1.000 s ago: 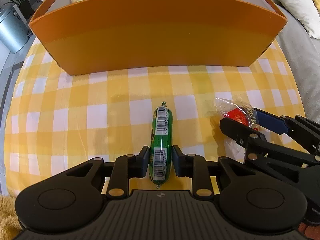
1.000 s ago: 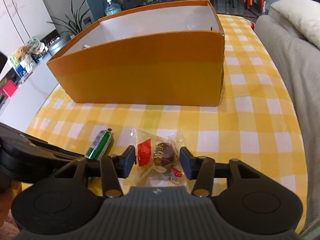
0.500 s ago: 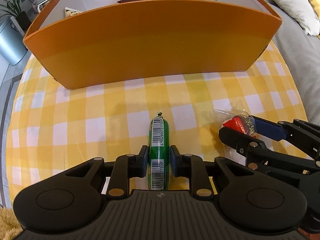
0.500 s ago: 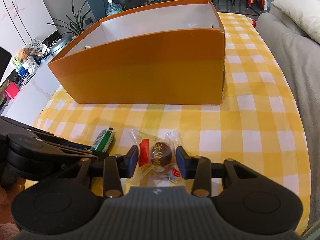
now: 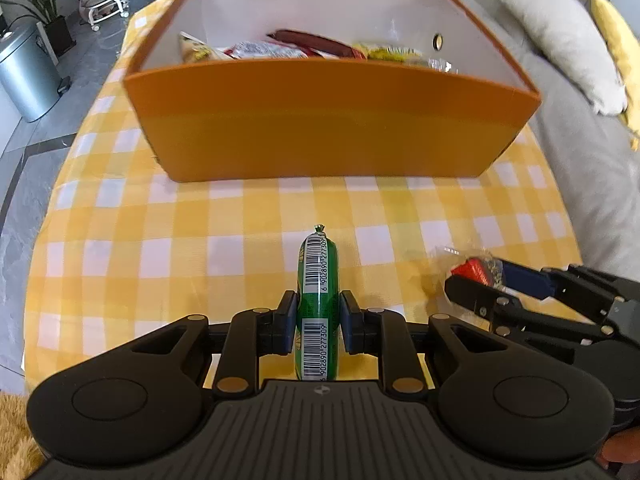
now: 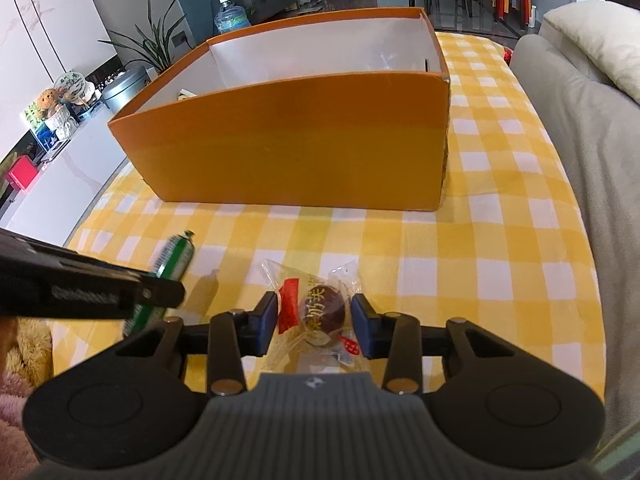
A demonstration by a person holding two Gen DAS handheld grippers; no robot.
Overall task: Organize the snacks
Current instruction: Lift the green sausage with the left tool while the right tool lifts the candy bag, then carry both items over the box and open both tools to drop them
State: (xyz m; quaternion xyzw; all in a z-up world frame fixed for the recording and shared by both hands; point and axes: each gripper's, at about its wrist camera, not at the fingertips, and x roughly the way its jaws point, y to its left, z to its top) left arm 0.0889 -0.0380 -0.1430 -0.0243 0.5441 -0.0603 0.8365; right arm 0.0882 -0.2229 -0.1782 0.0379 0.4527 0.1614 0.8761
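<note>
Holding a green sausage (image 5: 318, 296) tight between its two blue pads, the left gripper (image 5: 318, 322) is fully closed on it, and the sausage is lifted a little above the yellow checked tablecloth (image 5: 160, 240), with its far tip pointing at the orange box (image 5: 328, 120). This box stands further back on the cloth and has several snack packets (image 5: 260, 49) and a dark red sausage (image 5: 310, 40) inside. To the right, the right gripper (image 6: 316, 322) is lower, at the cloth; its jaws have been closing and now stand narrow around a clear wrapped sweet (image 6: 320, 312). Its left pad touches the wrapper, but I cannot tell if the right pad presses it. A grey sofa (image 6: 592, 168) is beside the table on the right.
</note>
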